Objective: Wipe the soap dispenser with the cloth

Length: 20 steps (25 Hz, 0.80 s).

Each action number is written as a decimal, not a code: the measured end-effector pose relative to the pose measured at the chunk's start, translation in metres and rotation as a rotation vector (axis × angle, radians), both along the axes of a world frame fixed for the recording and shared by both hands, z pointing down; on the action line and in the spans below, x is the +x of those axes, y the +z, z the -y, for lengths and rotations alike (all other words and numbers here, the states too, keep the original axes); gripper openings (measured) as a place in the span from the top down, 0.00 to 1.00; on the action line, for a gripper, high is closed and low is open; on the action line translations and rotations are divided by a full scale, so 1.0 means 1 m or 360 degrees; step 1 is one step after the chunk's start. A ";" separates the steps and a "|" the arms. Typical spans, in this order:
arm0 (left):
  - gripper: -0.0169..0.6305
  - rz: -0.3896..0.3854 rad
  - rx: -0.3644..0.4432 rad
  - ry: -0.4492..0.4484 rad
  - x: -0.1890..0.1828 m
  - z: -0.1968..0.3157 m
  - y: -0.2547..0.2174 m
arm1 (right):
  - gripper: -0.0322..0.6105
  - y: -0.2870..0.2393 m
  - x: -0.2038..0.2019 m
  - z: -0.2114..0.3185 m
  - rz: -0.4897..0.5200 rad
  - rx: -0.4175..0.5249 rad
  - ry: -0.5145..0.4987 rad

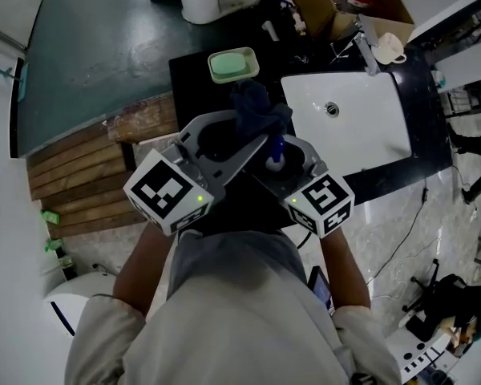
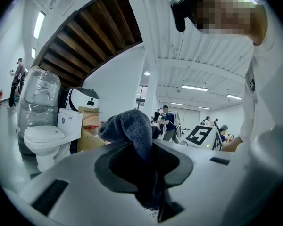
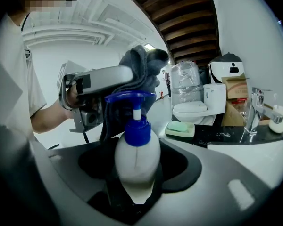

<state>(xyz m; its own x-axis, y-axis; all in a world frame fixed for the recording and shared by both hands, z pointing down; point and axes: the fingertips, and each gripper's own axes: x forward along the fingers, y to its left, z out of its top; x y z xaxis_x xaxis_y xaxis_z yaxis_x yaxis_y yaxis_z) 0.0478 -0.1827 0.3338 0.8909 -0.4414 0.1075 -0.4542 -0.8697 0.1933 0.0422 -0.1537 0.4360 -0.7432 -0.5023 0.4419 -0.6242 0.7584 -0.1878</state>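
The right gripper (image 3: 134, 187) jaws grip the rigid, likely slippery soap dispenser (image 3: 137, 157) at its belly, while the left gripper (image 2: 148, 173) jaws pinch the limp cloth (image 2: 129, 126) just above its pump.

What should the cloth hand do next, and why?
Probably slide the cloth down onto the white body of the soap dispenser. The left gripper holds the cloth up at the blue pump top, while the right gripper grips the dispenser, whose body looks uncovered.

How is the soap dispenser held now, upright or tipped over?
Roughly upright: the soap dispenser stands between the jaws of the right gripper, white body below and blue pump on top.
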 end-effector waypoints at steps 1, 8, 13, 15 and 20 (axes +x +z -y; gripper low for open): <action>0.84 -0.0004 -0.0007 -0.0001 0.000 0.001 0.001 | 0.55 0.000 0.000 0.000 0.0001 -0.0001 0.0002; 0.84 -0.0064 -0.0076 -0.0016 -0.002 0.004 0.007 | 0.55 0.000 0.001 0.000 0.0012 0.0002 0.0016; 0.83 -0.0154 -0.0185 -0.0067 -0.010 0.012 0.021 | 0.55 0.000 0.000 0.000 0.0009 0.0003 0.0014; 0.83 -0.0164 -0.0214 -0.0094 -0.013 0.013 0.027 | 0.55 0.000 -0.001 -0.001 0.0001 0.0007 0.0004; 0.84 -0.0149 -0.0243 -0.0113 -0.013 0.016 0.036 | 0.55 0.000 0.000 0.000 -0.0001 0.0013 0.0005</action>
